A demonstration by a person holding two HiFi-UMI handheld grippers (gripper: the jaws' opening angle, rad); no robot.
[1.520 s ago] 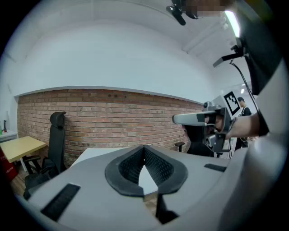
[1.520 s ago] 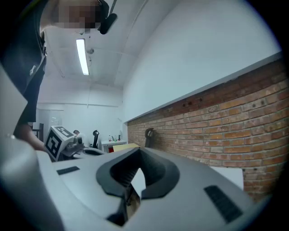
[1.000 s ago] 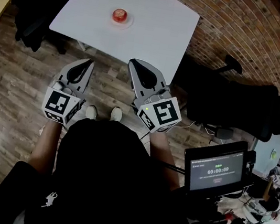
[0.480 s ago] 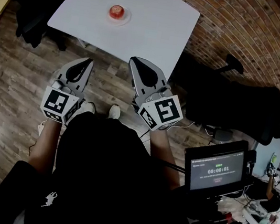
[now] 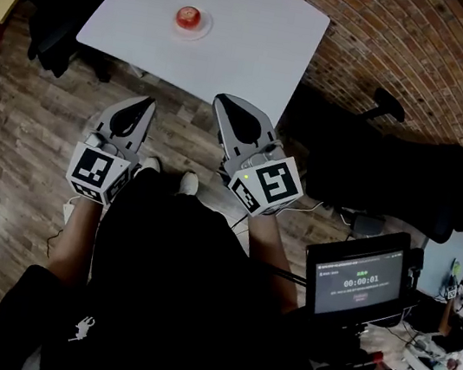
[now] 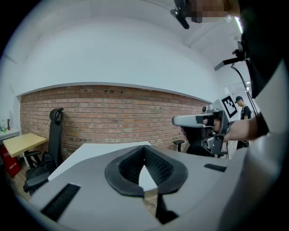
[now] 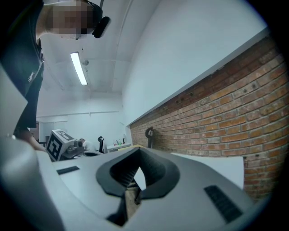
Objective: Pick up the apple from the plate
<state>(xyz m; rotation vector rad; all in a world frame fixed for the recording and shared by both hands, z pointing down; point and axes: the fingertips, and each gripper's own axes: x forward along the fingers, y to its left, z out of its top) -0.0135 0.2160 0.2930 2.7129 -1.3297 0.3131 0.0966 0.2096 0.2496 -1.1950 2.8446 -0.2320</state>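
The apple [image 5: 188,16] was found on its plate [image 5: 204,27] on the desk [image 5: 255,43], well apart from the left gripper [image 5: 146,102] and right gripper [image 5: 223,101], whose empty jaws were held closed, presumably as nothing was within reach.

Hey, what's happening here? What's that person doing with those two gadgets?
A person stands holding a gripper in each hand, facing a white table. The left gripper and right gripper are both shut and empty, short of the table's near edge. A red apple sits on a small plate on the table, untouched; picking it up has not begun.
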